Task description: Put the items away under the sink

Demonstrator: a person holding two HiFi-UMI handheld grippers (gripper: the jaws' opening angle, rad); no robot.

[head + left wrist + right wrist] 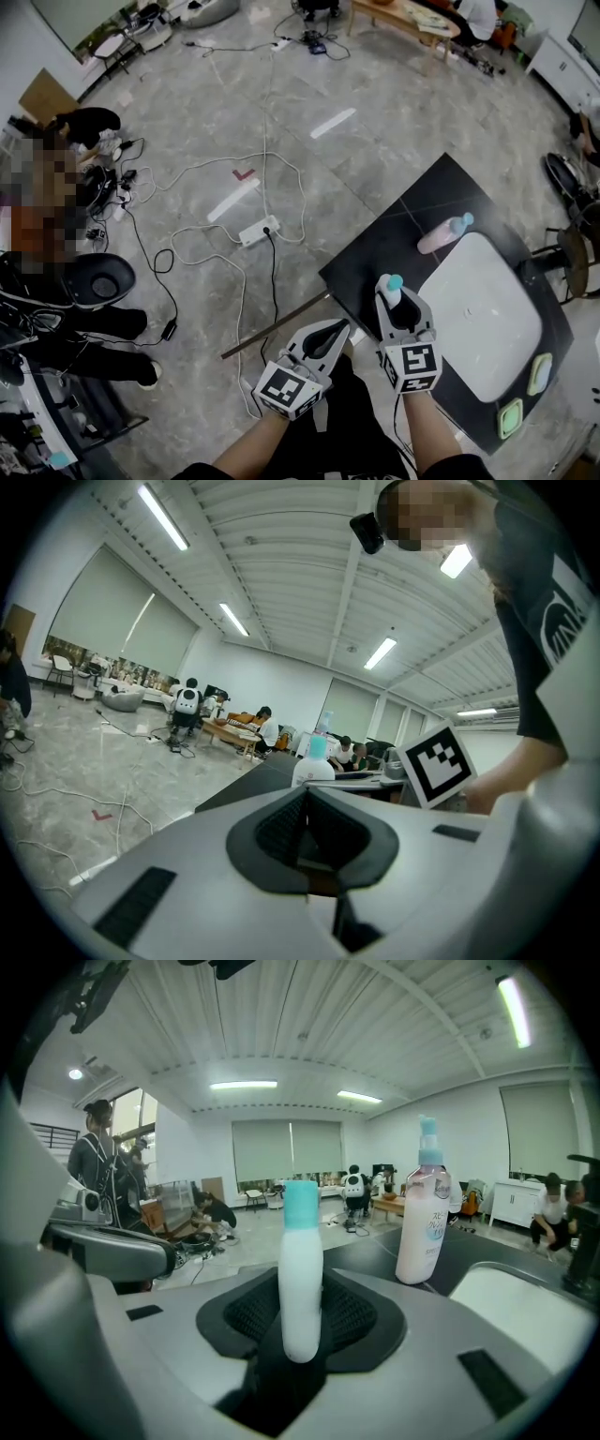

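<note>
Right gripper view: right gripper [301, 1330] jaws clamped on slim white plastic bottle with teal cap [300, 1279], bottle upright between pads. Pale pink pump bottle with blue top [422, 1218] stands apart, further on along black countertop [375, 1255], beside white rectangular sink basin [525, 1302]. Head view: gripped bottle [391, 289] at countertop's near corner. Left gripper [328, 330] pressed closed, empty, off counter over grey marbled floor [281, 112].
</note>
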